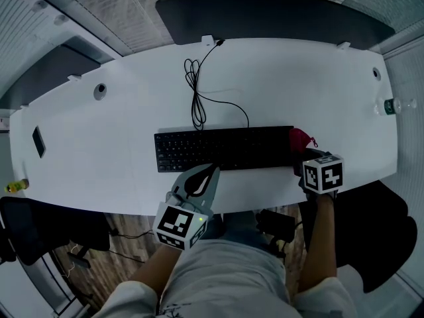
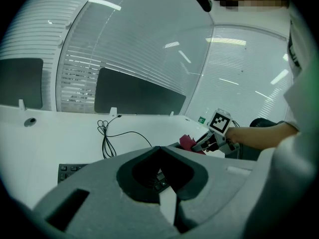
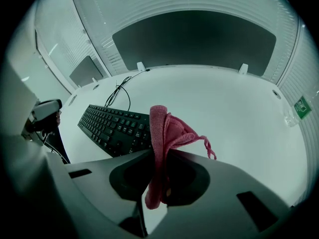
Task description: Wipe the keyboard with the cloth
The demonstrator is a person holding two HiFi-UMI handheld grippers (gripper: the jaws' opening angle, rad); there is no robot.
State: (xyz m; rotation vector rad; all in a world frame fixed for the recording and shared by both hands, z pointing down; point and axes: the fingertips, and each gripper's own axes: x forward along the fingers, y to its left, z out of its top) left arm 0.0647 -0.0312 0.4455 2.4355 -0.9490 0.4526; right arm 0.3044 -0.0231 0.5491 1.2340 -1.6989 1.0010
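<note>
A black keyboard (image 1: 224, 148) lies across the middle of the white table (image 1: 278, 78), and it also shows in the right gripper view (image 3: 117, 126). My right gripper (image 1: 306, 152) sits at the keyboard's right end, shut on a pink-red cloth (image 1: 299, 138). In its own view the cloth (image 3: 162, 133) is pinched upright between the jaws of the right gripper (image 3: 158, 153), just right of the keys. My left gripper (image 1: 211, 169) hovers at the keyboard's front edge, shut with nothing in it. From the left gripper (image 2: 159, 149) view I see the cloth (image 2: 188, 142) and keyboard (image 2: 67, 171).
The keyboard's coiled cable (image 1: 196, 91) runs to the table's far edge. A dark phone (image 1: 39, 142) lies at the left and a bottle (image 1: 391, 106) stands at the far right. A black chair (image 1: 371, 230) is under my right arm.
</note>
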